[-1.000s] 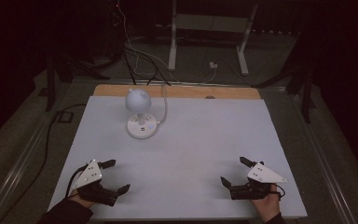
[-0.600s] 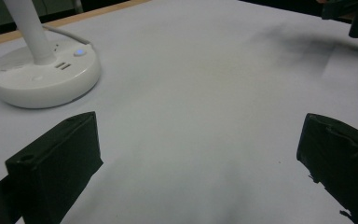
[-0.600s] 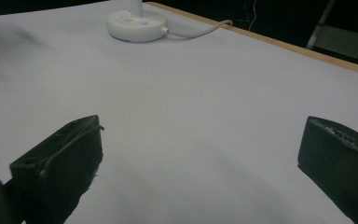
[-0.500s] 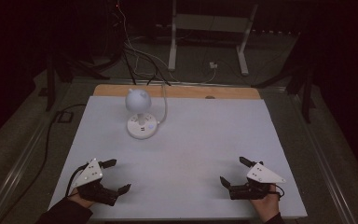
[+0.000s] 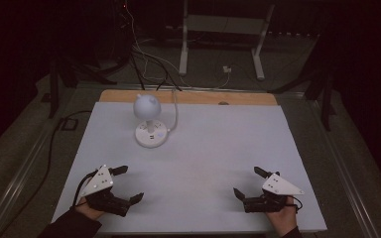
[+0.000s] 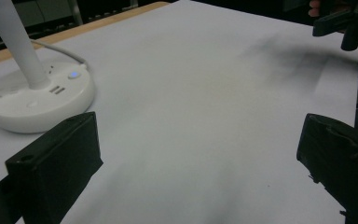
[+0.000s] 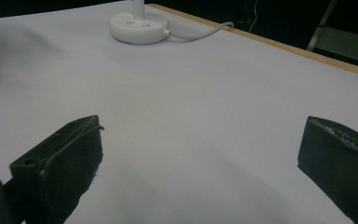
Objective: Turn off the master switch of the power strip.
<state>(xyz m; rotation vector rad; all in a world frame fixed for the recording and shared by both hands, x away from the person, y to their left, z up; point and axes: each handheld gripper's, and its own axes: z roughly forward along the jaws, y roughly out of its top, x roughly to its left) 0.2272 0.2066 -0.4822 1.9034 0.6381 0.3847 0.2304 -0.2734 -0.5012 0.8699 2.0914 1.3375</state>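
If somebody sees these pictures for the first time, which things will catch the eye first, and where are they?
The white desk lamp stands out first: round head, round base, at the far left of the pale table, its cord trailing off the far edge. A small blue light glows on its base. Near the front edge rest the left hand-held gripper and the right hand-held gripper, both with jaws wide open and empty.

Lamp [image 5: 149, 124] glossy plastic (table [image 5: 218, 148] matt white).

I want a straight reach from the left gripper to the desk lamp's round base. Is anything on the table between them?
Nothing visible is. Only bare white table lies between the open left gripper and the desk lamp; in the left gripper view its base sits just beyond the left-hand jaw. Its cord trails off behind.
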